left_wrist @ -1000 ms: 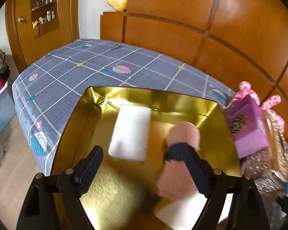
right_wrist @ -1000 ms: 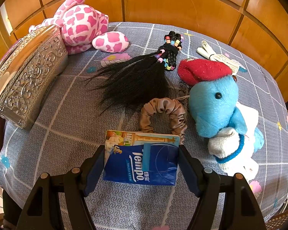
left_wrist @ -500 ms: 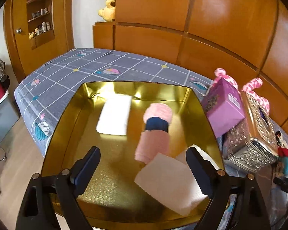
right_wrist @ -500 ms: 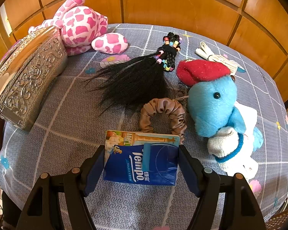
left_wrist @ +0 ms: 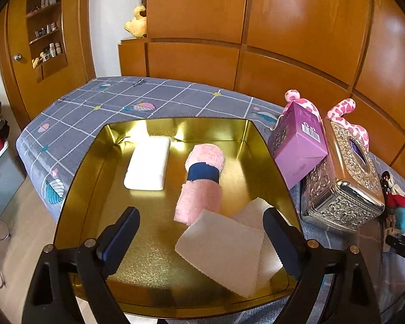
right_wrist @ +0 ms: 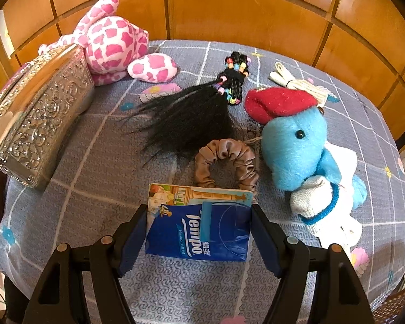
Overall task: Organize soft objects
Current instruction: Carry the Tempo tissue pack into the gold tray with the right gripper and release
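Between left gripper [left_wrist: 201,230] fingers [left_wrist: 121,232], clear room.

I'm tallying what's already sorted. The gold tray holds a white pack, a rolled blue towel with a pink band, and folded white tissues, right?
Not quite: the rolled towel is pink with a dark blue band, as the left wrist view shows. The rest holds: the white pack and folded white tissues lie in the gold tray.

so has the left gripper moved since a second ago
Yes. The left gripper has pulled back from the pink towel roll in the gold tray, which now lies clear beyond its open fingertips.
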Tool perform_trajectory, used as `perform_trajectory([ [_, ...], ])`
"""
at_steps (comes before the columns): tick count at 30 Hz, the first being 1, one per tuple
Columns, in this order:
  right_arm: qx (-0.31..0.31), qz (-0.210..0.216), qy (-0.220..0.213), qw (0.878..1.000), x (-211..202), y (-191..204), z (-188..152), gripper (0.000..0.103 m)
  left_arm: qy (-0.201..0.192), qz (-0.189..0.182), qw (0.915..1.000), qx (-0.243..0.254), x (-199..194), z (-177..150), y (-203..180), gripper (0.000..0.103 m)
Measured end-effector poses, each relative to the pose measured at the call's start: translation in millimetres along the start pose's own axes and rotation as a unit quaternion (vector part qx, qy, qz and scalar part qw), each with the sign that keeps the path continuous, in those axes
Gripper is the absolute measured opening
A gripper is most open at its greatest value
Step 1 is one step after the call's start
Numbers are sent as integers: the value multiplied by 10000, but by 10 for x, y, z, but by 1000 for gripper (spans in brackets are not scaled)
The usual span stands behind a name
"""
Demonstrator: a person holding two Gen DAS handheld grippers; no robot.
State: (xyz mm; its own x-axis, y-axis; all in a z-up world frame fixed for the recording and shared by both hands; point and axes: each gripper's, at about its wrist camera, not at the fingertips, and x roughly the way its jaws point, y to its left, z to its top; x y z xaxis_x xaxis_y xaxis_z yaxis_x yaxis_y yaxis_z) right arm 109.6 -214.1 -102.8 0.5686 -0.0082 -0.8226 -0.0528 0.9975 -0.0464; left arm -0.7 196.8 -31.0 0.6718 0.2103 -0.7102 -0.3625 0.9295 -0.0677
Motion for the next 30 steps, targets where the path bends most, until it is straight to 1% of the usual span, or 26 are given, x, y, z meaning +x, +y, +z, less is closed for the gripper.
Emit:
perform_trajectory([
  [6, -112, 13, -291, 9995, -201, 116, -24, 74, 71, -6, 10000, 40, 38, -18, -8, 93],
  [11, -445, 56, -733, 9963, -481, 306, -40, 74, 112, 4, 9999, 29, 72, -24, 4, 93],
  [13, -503, 215, -859, 9948, -587, 363, -37, 74, 122, 15, 9999, -6, 89, -24, 27, 93],
  [15, -521, 638, -950, 9921, -727, 420, -10, 74, 148, 25, 9999, -29, 109, -24, 47, 93],
  [16, -589, 931, -1013, 9887, -823, 476, 4, 74, 164, 30, 9999, -42, 120, -26, 57, 93],
  [19, -937, 1358, -1176, 9793, -1032, 694, 22, 74, 175, 44, 9998, -70, 132, 0, 105, 93],
  [22, -1387, 1825, -1222, 9657, -1196, 994, 20, 74, 104, 116, 9998, -118, 100, 101, 219, 93],
  [25, -1798, 2178, -1177, 9520, -1288, 1319, 6, 74, -42, 221, 9994, -255, 23, 206, 421, 93],
  [28, -2236, 2454, -1105, 9368, -1321, 1689, 22, 74, -167, 519, 9979, -341, -30, 271, 658, 93],
  [30, -2489, 2609, -1031, 9270, -1324, 1978, 12, 74, -173, 645, 9960, -589, -26, 283, 859, 93],
])
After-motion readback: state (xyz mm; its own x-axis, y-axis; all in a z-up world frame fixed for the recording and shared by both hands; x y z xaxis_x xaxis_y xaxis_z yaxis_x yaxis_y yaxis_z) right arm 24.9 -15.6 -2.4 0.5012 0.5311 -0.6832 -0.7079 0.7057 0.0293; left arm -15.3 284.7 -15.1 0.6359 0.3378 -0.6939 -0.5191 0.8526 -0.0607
